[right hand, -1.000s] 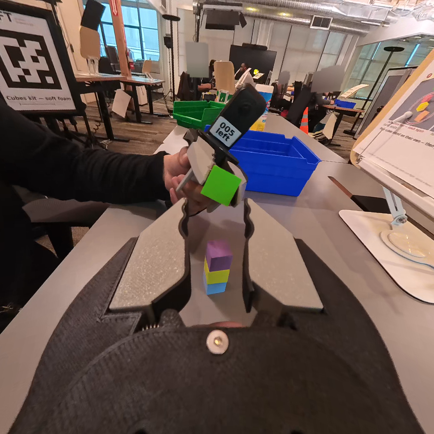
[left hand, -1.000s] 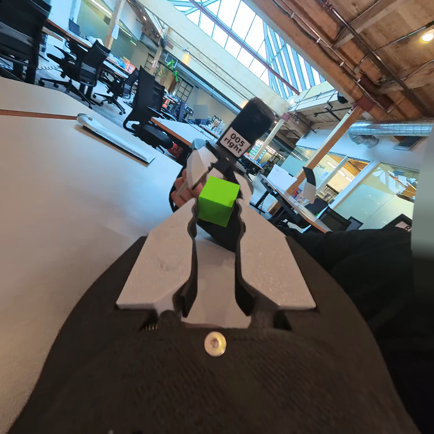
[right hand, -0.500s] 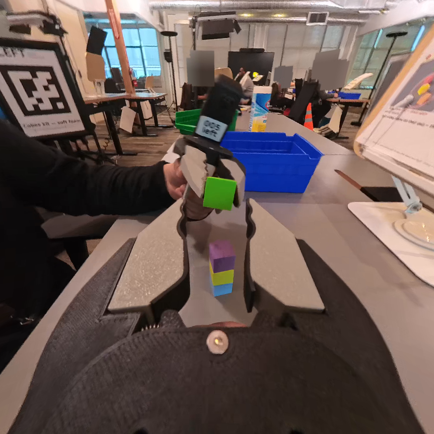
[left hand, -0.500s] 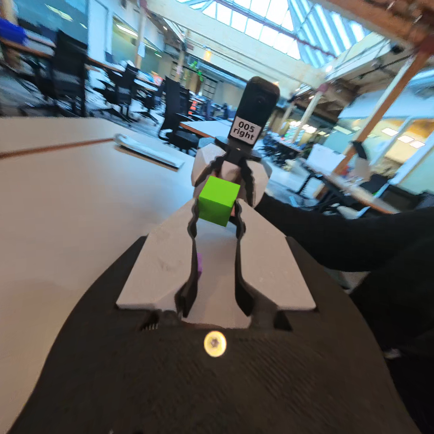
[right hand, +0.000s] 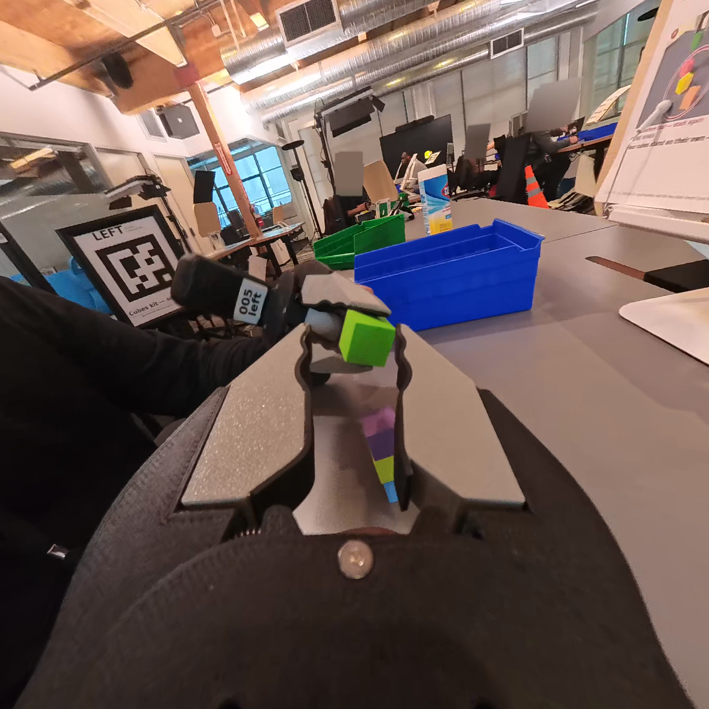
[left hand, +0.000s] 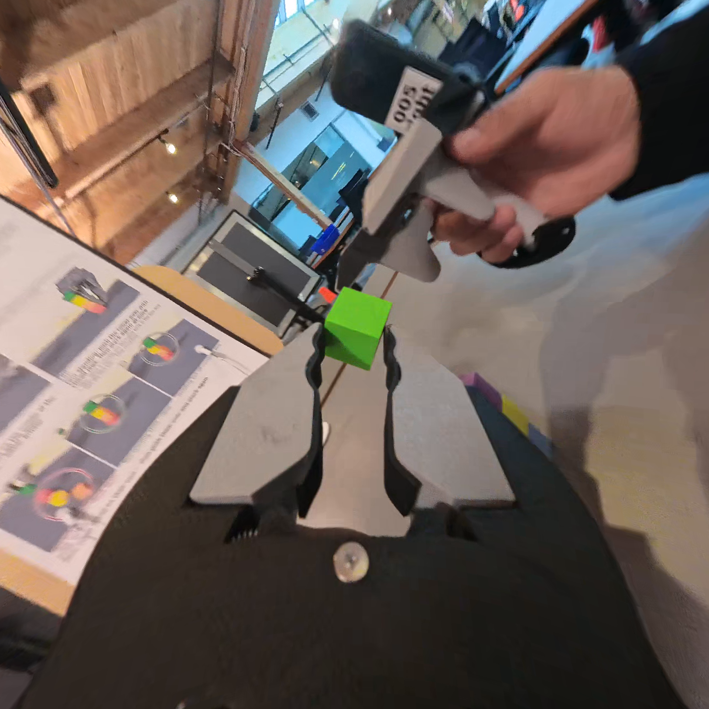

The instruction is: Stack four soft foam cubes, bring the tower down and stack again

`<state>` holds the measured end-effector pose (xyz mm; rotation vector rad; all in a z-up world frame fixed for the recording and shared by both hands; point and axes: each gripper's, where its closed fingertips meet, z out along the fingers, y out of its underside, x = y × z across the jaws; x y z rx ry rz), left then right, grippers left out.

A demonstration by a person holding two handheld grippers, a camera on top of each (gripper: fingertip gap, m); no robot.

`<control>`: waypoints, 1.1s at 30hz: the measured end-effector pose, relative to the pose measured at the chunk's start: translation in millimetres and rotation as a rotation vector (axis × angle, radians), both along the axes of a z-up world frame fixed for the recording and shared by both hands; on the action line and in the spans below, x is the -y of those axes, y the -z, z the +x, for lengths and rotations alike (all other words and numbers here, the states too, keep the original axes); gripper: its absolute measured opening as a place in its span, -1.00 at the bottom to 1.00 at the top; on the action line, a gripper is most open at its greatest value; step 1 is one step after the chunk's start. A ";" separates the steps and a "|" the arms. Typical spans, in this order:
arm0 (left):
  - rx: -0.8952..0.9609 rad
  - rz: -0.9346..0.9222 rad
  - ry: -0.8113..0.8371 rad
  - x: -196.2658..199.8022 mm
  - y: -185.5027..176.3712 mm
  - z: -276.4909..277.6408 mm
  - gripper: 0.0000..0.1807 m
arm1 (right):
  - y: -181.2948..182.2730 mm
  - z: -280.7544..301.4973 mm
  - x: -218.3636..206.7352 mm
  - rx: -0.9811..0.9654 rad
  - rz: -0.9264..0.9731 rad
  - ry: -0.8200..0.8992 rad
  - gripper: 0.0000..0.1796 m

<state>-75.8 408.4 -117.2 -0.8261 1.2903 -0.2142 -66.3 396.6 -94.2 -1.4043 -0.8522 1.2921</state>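
Grey table (right hand: 537,383) under me; my left gripper (left hand: 351,333) pinches the green cube (left hand: 355,328) at its fingertips, tilted, up in the air. My right gripper (right hand: 351,347) hangs apart and empty above the purple-yellow-blue stack (right hand: 383,452) standing on the table.

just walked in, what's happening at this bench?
A person holds tongs in each hand and is building a foam cube tower. The left tongs are shut on the green cube, carried in the air and rolled sideways. On the grey table stands a three-cube stack: purple cube on top, yellow cube in the middle, blue cube at the bottom. The right tongs are open and empty near the stack.
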 end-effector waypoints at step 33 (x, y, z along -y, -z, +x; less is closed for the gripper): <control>0.026 0.284 -0.010 23.5 -11.0 7.6 -0.69 | 9.6 -18.3 14.1 0.009 -0.025 -0.099 -0.73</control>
